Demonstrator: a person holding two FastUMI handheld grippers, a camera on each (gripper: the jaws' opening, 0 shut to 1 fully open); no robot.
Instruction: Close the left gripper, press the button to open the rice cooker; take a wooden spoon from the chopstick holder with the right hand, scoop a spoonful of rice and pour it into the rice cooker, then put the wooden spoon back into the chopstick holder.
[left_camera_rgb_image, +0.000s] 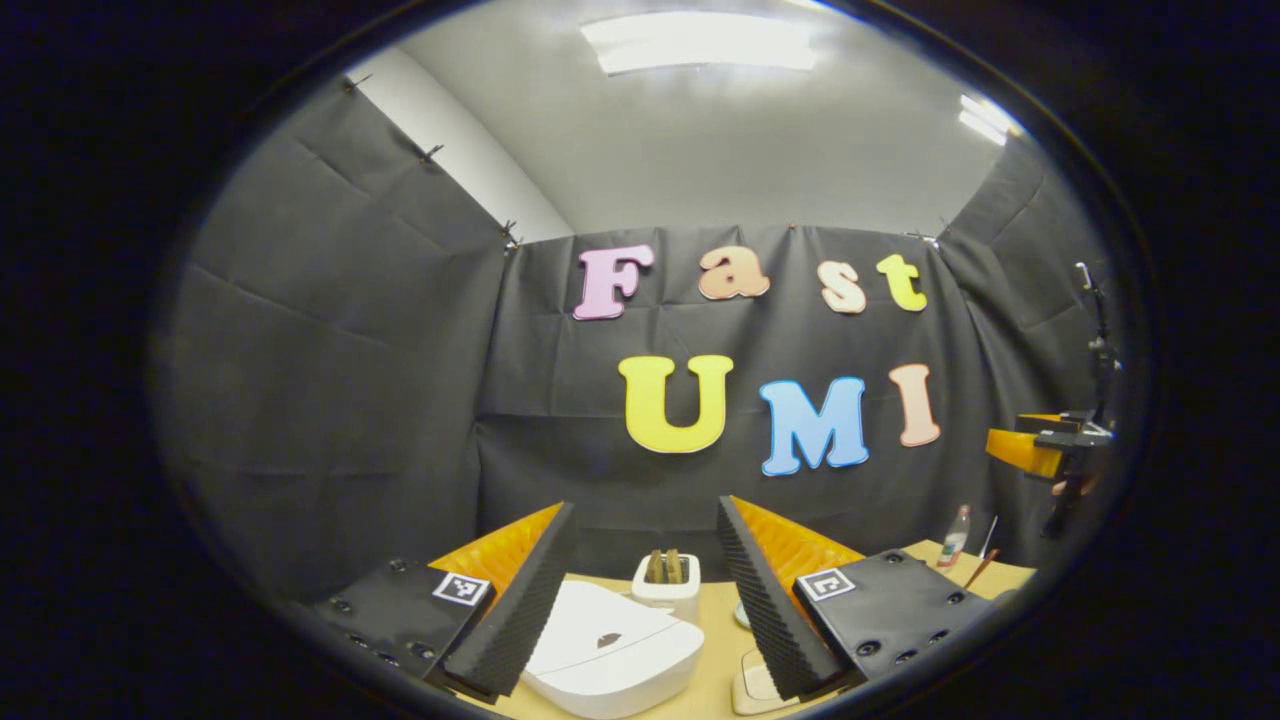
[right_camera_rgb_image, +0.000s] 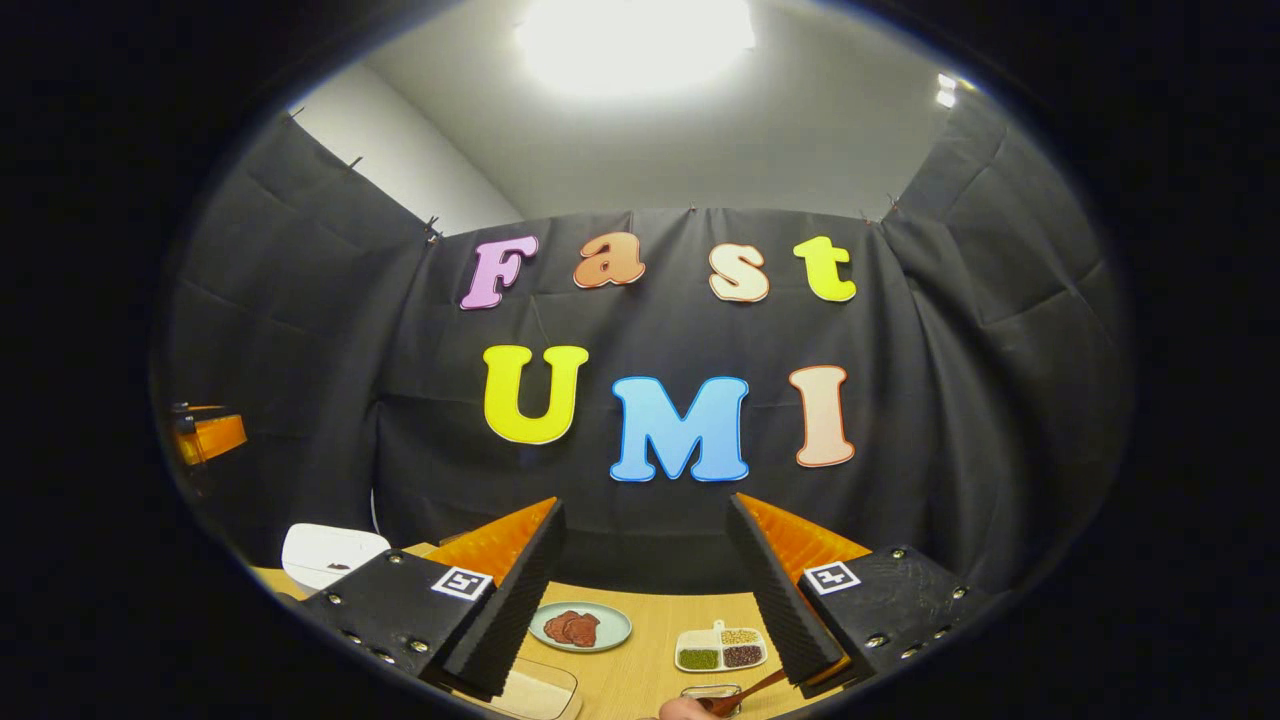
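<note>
Both grippers' fingers spread; we see rice cooker at 6 o'clock, lid smooth, rigid; press button dead-centre.

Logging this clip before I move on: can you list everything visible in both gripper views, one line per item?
rice cooker: one, white, lid shut, on the table between the left claw's fingers
chopstick holder: one, white, behind the cooker, wooden handles inside
bottle: one, clear, far right of the table
plate: one, pale green, holding reddish-brown food
divided dish: one, white, with green, yellow and dark grains
table: one, light wood
left claw: one, open, above the cooker
right claw: one, open, above the plate and dish
</note>
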